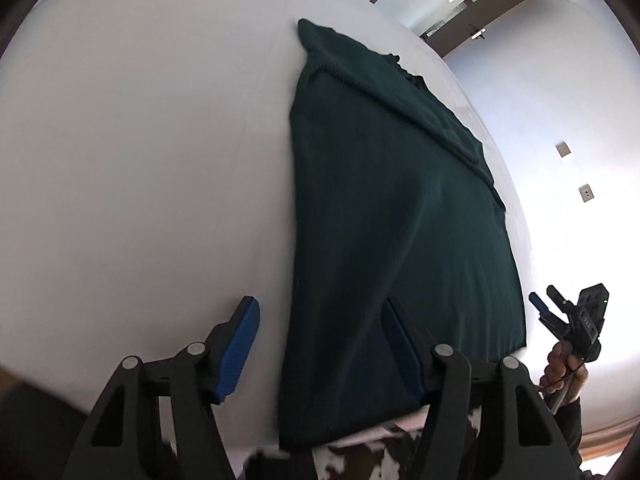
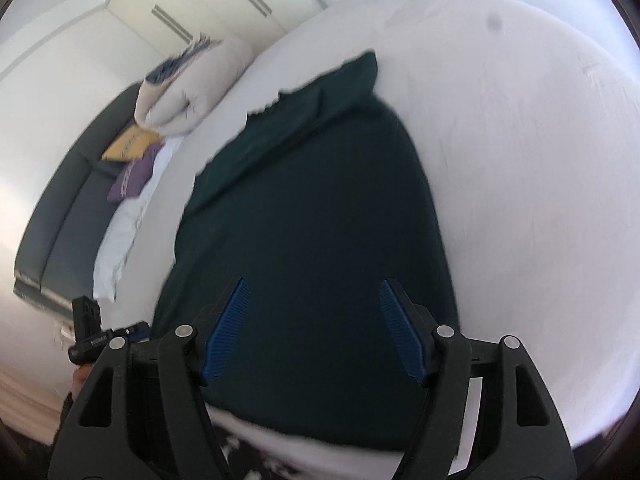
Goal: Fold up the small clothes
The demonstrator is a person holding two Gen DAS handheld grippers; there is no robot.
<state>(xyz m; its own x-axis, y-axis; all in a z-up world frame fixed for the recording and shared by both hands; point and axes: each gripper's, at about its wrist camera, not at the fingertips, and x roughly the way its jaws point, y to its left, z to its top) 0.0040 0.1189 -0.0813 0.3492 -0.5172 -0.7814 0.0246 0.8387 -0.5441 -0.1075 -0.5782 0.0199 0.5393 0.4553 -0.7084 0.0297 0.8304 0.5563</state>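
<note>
White table (image 1: 140, 160), garment (image 1: 400, 220) beneath parted fingers (image 1: 244, 344)

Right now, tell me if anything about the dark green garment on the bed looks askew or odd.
Mostly tidy: the dark green garment lies flat on the white bed. Its far edge looks wavy and uneven, and its near end reaches the mattress edge. Both grippers, left and right, are open and empty.

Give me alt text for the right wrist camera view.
A dark green garment lies flat on a white bed, with the right gripper above its near edge, open and empty. Pillows sit at the far left.
</note>
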